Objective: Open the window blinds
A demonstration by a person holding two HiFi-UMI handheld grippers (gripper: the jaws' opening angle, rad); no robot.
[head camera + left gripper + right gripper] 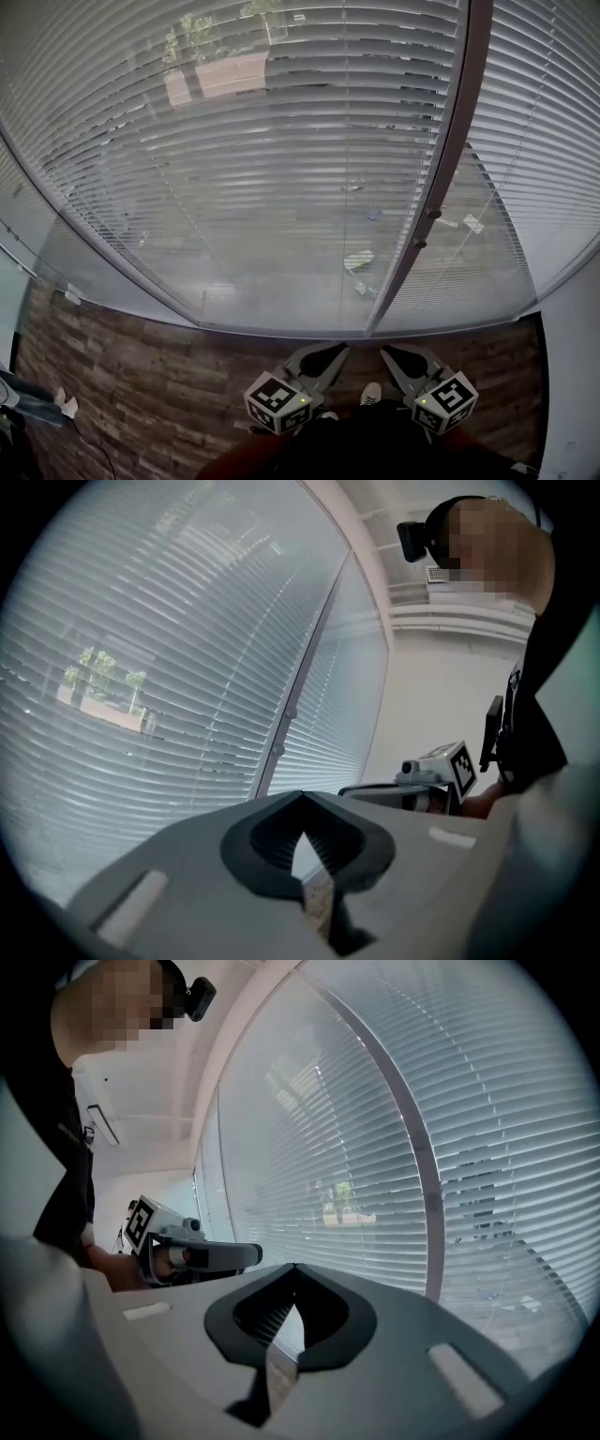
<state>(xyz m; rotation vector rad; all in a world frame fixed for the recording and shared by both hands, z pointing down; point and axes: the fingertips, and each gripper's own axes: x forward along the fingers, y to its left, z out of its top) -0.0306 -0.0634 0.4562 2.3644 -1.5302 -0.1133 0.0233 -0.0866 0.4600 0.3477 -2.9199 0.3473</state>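
Head view: we list window blinds (281, 187), lowered, ahead; left hand-held gripper (323, 356) and right hand-held gripper (398, 358) below, not touching.
Left gripper view: jaws together, empty.
Right gripper view: same.
We judge slats (450, 1101) light, bendable; we'd grip the mullion knobs (432, 214), perhaps controls.

window blinds (281, 169) spanned the glass ahead, above the floor (141, 384). an upright frame post (441, 187) stood right of centre, with a wide blind section to its left and a narrower one to its right. left gripper (335, 350) and right gripper (390, 352) sat side by side, apart, before the post's foot, short of the blinds.
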